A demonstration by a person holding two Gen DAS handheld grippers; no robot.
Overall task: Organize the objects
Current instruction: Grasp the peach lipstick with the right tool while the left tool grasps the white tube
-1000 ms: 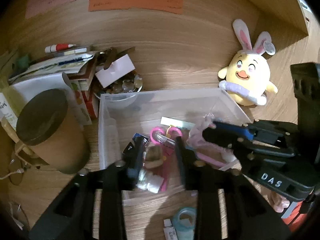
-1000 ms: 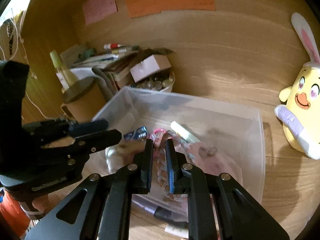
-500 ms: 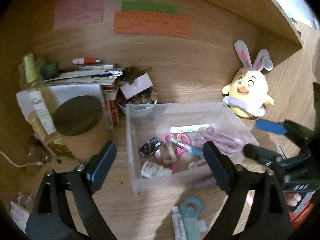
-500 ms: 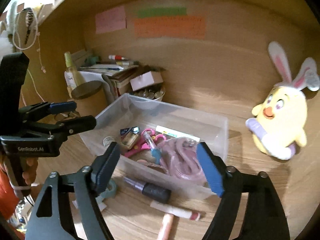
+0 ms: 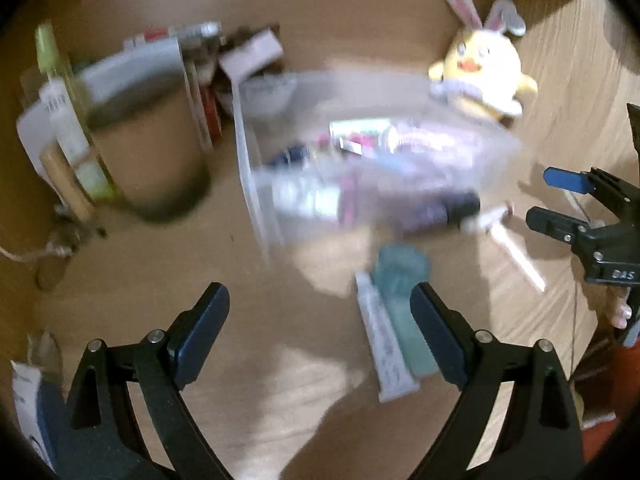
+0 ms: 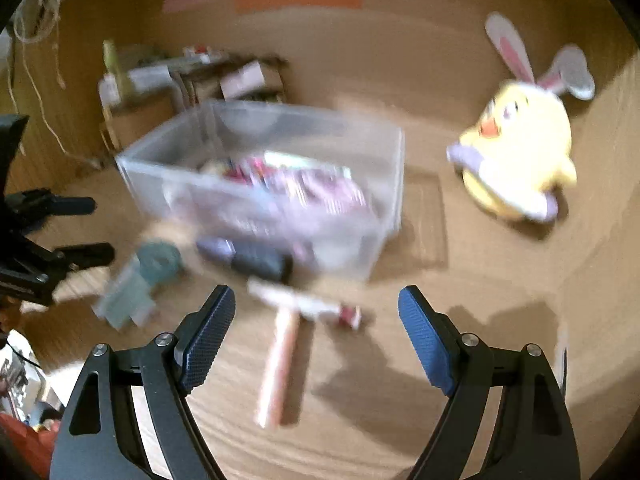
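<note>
At the bottom of the left wrist view, our left tongs (image 5: 320,320) stand wide apart with nothing between them, hanging over bare counter (image 5: 248,320). Our right tongs (image 6: 316,320) at the bottom of the right wrist view have just been opening and also grip nothing. Just past the left tongs, right of centre, lie a white tube (image 5: 382,344) and a teal item (image 5: 404,276) side by side. In the right view a pink stick (image 6: 280,364) lies between the spread fingers, with a dark purple cylinder (image 6: 256,260) beyond it against the bin's front wall. The clear plastic bin (image 6: 384,184) sits mid-frame, holding what look like pink and white small things, though blur hides which. A brown canister (image 5: 160,148) stands to its left, and a yellow bunny-eared plush (image 6: 520,148) at upper right.
</note>
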